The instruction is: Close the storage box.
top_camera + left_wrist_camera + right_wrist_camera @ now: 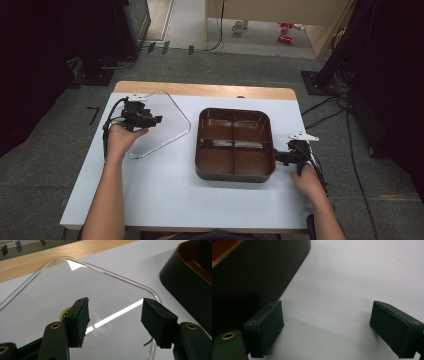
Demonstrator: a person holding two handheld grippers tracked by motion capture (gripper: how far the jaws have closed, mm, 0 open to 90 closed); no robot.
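Lying flat near the table's [165,200] far left corner, the clear lid [160,122] sits under the left gripper [113,320], whose jaws stand apart above it, gripping nothing. The brown tray [235,172] rests right of centre. The right gripper [325,330], jaws wide apart and empty, sits just beside the tray's near right corner.

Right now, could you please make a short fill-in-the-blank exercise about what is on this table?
1. The brown tray is divided into ____ compartments.
2. The left gripper hovers over a clear ____.
3. The jaws of the right gripper stand ____, with nothing between them.
4. The right gripper is beside the tray's ____ side in the high view.

Missing words: four; lid; open; right
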